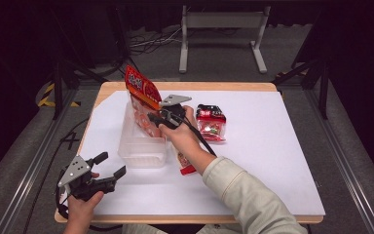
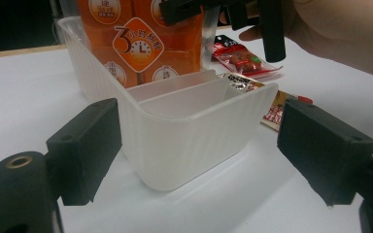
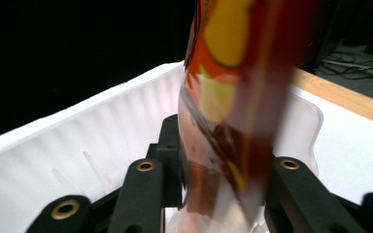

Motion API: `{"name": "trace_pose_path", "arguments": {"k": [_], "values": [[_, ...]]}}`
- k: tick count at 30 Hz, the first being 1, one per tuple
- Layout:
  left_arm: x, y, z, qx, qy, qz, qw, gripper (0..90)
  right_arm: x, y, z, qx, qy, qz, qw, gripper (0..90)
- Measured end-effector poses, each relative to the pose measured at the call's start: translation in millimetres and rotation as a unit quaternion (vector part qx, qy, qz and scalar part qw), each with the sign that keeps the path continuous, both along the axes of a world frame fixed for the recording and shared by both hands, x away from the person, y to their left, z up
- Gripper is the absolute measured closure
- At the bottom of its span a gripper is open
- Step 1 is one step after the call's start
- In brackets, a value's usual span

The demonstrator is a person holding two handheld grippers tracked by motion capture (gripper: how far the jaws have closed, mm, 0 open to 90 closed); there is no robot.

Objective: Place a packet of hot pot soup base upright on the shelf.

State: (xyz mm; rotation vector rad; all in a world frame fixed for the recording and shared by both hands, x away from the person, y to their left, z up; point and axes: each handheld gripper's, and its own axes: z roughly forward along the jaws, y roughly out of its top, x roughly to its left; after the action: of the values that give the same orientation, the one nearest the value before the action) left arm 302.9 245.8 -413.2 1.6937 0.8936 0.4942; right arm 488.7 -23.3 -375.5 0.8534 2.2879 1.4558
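A translucent plastic bin (image 1: 141, 146) with a divider stands on the white sheet, left of centre. An orange and red snack bag (image 1: 141, 90) stands tilted in the bin's far compartment. My right gripper (image 1: 153, 119) is shut on the lower part of the bag, over the bin. In the right gripper view the bag (image 3: 233, 97) sits between the jaws of the right gripper (image 3: 223, 160), with the bin wall (image 3: 77, 141) behind. My left gripper (image 1: 112, 164) is open at the table's front left. In its own view the left gripper (image 2: 201, 145) faces the bin (image 2: 199, 141), apart from it, and the bag (image 2: 141, 43) rises behind.
A small red snack packet (image 1: 211, 122) lies right of the bin, also visible as the small packet (image 2: 243, 56) in the left gripper view. Another flat packet (image 1: 185, 163) lies partly under the right forearm. The white sheet (image 1: 272, 161) covers a wooden table. A metal stand (image 1: 221, 22) is on the floor beyond.
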Motion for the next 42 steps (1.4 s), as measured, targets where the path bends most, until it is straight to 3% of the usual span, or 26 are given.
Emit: {"name": "trace_pose_path", "arguments": {"k": [2,5,9,11,14,23,32,42], "values": [[0.4,0.1,-0.2,0.0,0.0,0.0,1.0,16.8,3.3,-1.7,0.8,0.001,0.01,0.01,0.9999,58.5],[1.2,-0.3,-0.4,-0.001,0.0,-0.001,1.0,16.8,4.0,-5.3,3.9,-0.009,-0.016,0.003,0.9998,47.7],[1.5,-0.9,-0.4,0.001,0.001,-0.001,1.0,16.8,3.7,-13.1,11.4,-0.008,-0.031,0.015,0.9994,42.3],[2.1,-0.6,-0.7,0.002,0.001,-0.001,1.0,16.8,3.9,-18.7,15.7,-0.002,-0.028,0.03,0.9992,39.9],[3.1,-0.5,-0.7,-0.001,0.002,-0.001,1.0,16.8,3.4,-30.4,22.5,0.002,-0.033,0.03,0.999,36.6],[5.9,-2.7,-0.7,0.003,0.0,-0.004,1.0,16.8,-1.7,-75.0,43.3,0.029,-0.053,0.025,0.9979,33.1],[5.7,-3.5,-0.2,0.005,0.0,-0.004,1.0,16.8,-10.9,-119.3,63.5,0.041,-0.077,0.054,0.9947,40.6],[5.1,-3.4,-0.2,0.006,0.001,-0.002,1.0,16.8,-8.4,-149.1,67.8,0.049,-0.089,0.056,0.9932,39.3]]}}
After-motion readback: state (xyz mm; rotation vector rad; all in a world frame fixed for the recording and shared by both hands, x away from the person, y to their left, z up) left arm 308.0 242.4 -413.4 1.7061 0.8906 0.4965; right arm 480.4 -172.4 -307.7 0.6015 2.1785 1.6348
